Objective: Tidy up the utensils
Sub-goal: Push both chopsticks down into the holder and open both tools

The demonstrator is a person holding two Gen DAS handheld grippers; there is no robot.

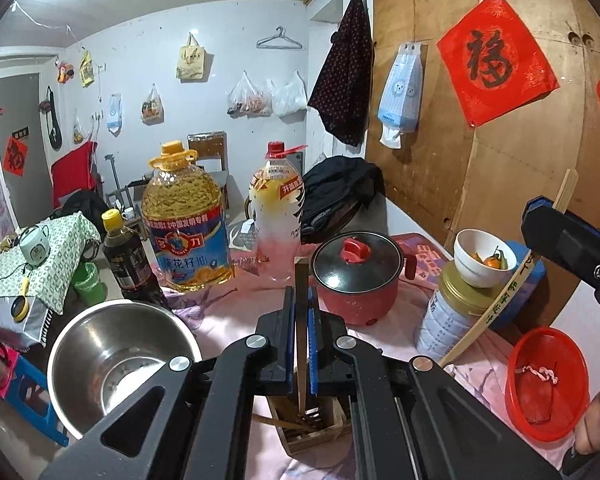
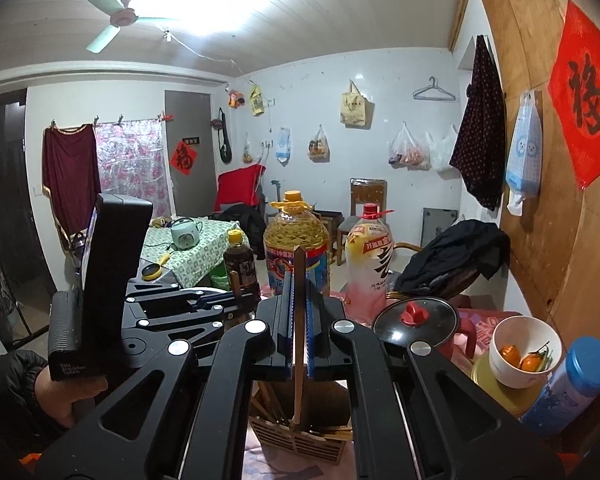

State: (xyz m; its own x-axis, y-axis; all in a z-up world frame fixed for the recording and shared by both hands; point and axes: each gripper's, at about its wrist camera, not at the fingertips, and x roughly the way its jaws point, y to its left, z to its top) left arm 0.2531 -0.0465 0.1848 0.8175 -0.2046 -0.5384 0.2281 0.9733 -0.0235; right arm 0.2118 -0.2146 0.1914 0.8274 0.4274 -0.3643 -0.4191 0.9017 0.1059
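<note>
My left gripper is shut on a dark flat chopstick that stands upright. Its lower end reaches down to a wooden utensil holder just below, which holds several other sticks. My right gripper is shut on a pale bamboo chopstick, whose lower end is at the same wooden holder. In the left wrist view the right gripper sits at the right edge with its bamboo chopstick slanting down to the left. In the right wrist view the left gripper is at the left, a hand under it.
On the pink cloth stand a steel bowl, a dark sauce bottle, a big oil bottle, a drink bottle, a red lidded pot, a tin bearing a white bowl, and a red plastic bowl.
</note>
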